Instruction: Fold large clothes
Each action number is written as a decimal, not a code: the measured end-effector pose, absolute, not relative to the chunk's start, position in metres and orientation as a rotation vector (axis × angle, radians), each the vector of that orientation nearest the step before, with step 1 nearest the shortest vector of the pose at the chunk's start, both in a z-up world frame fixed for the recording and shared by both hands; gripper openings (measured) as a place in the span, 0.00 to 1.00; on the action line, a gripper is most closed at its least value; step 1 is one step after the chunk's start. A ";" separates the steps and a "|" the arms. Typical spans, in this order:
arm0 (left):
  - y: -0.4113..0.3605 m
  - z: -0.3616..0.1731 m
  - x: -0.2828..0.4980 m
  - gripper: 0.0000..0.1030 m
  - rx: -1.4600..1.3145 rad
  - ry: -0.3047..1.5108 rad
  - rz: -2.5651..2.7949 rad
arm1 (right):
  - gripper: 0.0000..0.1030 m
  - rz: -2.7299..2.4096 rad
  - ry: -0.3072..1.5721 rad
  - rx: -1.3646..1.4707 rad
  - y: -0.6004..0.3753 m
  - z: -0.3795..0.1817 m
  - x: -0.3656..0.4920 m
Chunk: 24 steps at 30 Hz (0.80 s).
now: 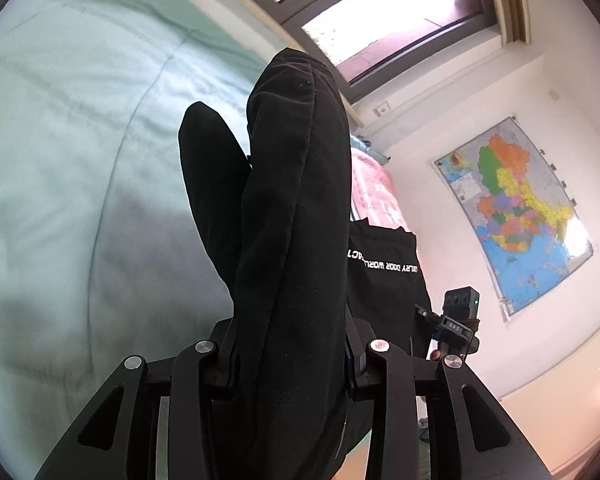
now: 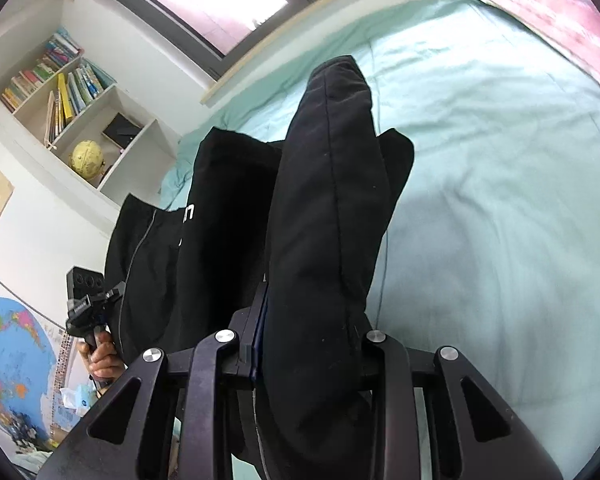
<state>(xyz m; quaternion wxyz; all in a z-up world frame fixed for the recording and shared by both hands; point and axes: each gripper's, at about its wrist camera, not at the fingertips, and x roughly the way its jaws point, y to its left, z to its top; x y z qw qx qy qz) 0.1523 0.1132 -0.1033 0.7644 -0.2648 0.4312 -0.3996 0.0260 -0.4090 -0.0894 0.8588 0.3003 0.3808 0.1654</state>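
Note:
A large black garment [image 1: 292,216] with white lettering hangs in the air above the bed. My left gripper [image 1: 290,344] is shut on one bunched part of it, and the cloth drapes over the jaws and hides the fingertips. My right gripper [image 2: 312,344] is shut on another bunched part of the same garment [image 2: 324,208], fingertips also hidden. The right gripper shows in the left wrist view [image 1: 458,320], beyond the hanging cloth. The left gripper shows in the right wrist view [image 2: 86,304], held by a hand.
A bed with a pale green cover [image 1: 80,160] [image 2: 500,200] lies below. A pink quilt [image 2: 560,12] sits at one end. A window [image 1: 380,8], wall map [image 1: 516,216] and bookshelf with a globe [image 2: 86,156] line the walls.

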 end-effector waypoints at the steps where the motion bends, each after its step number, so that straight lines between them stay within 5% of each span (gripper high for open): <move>1: 0.116 -0.114 0.146 0.37 -0.579 0.960 -0.861 | 0.32 0.331 0.812 0.633 -0.408 -0.097 0.019; 10: 0.181 -0.218 0.152 0.44 -0.763 1.090 -0.713 | 0.34 0.131 0.893 0.713 -0.446 -0.170 0.007; 13: 0.213 -0.242 0.151 0.45 -0.914 1.086 -0.701 | 0.51 0.043 0.915 0.725 -0.460 -0.187 -0.003; 19: 0.215 -0.166 0.120 0.44 -0.631 0.923 -0.564 | 0.52 -0.073 0.825 0.525 -0.442 -0.134 -0.026; 24: 0.131 -0.080 0.080 0.50 -0.313 0.812 -0.603 | 0.52 0.020 0.783 0.306 -0.363 -0.086 -0.021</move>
